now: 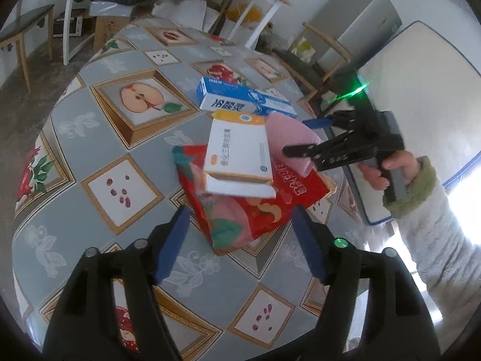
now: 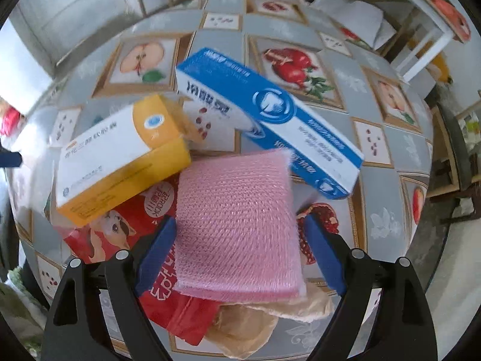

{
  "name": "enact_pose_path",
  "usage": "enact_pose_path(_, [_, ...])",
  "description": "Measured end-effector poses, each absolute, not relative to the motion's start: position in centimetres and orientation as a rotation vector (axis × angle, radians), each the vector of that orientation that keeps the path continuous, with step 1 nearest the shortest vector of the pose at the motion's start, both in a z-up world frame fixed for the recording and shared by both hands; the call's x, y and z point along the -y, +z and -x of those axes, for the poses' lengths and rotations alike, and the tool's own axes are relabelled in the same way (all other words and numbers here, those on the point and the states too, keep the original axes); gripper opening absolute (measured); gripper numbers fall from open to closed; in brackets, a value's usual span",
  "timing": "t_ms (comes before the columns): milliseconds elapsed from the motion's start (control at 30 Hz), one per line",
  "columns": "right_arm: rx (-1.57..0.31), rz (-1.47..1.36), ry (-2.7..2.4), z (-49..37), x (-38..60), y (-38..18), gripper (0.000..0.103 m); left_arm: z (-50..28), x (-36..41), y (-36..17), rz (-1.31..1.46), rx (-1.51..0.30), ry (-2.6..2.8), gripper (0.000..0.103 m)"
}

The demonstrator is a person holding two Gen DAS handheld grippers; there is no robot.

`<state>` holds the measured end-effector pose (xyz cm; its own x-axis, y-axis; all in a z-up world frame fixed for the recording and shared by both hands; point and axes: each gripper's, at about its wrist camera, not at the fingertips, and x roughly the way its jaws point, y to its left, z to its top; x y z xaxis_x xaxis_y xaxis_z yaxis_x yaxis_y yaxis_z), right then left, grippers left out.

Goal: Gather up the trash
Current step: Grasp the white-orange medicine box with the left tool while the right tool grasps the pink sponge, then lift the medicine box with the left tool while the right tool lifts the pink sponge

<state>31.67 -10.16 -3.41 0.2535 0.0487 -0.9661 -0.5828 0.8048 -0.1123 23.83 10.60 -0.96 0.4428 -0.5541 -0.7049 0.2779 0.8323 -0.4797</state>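
A trash pile lies on the fruit-print table point(image 1: 90, 138): a red snack bag point(image 1: 240, 210), a white-and-orange box point(image 1: 240, 153) on top of it, a pink foam sheet point(image 1: 288, 132) and a blue toothpaste box point(image 1: 240, 96) behind. My left gripper point(image 1: 240, 240) is open just short of the red bag's near end. My right gripper point(image 2: 237, 252) is open with its fingers either side of the pink foam sheet point(image 2: 237, 222), above it. The right wrist view also shows the orange box point(image 2: 120, 159), the toothpaste box point(image 2: 270, 114), the red bag point(image 2: 126, 225) and a crumpled tan wrapper point(image 2: 255, 322).
The right gripper and the hand holding it point(image 1: 360, 147) reach in from the right of the pile. A white shelf frame point(image 1: 258, 15), a cardboard box point(image 1: 105, 30), a wooden chair point(image 1: 318, 57) and a grey cabinet point(image 1: 360, 21) stand beyond the table's far edge.
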Motion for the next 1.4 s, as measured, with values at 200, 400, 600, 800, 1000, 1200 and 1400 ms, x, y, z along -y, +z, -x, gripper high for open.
enact_pose_path(200, [-1.247,0.524,0.44,-31.7,9.1,-3.7,0.085,-26.5,-9.6,0.7,0.306,-0.936,-0.514,0.09])
enact_pose_path(400, [-1.221,0.579,0.422,-31.1,8.2,-4.1,0.085,-31.1,-5.4,-0.7,0.17,-1.039,-0.493,0.092])
enact_pose_path(600, [-1.205,0.593,0.376,-30.9,8.6,-5.1,0.085,-33.3,-2.7,-3.4,0.064,-1.138,-0.448,0.092])
enact_pose_path(800, [-1.151,0.517,0.356,-30.7,10.2,-4.0,0.08,-34.0,-2.2,-4.4,0.045,-1.16,-0.397,0.092])
enact_pose_path(1000, [-1.091,0.43,0.303,-29.8,12.3,-1.3,0.08,-34.8,-1.5,-5.3,-0.025,-1.171,-0.326,0.092])
enact_pose_path(1200, [-1.023,0.284,0.292,-26.1,14.5,2.4,0.08,-34.4,-1.0,-5.4,-0.056,-1.152,-0.3,0.068])
enact_pose_path(1400, [-0.974,0.189,0.303,-20.8,15.4,3.8,0.08,-33.2,-2.2,-4.0,-0.008,-1.074,-0.298,0.067])
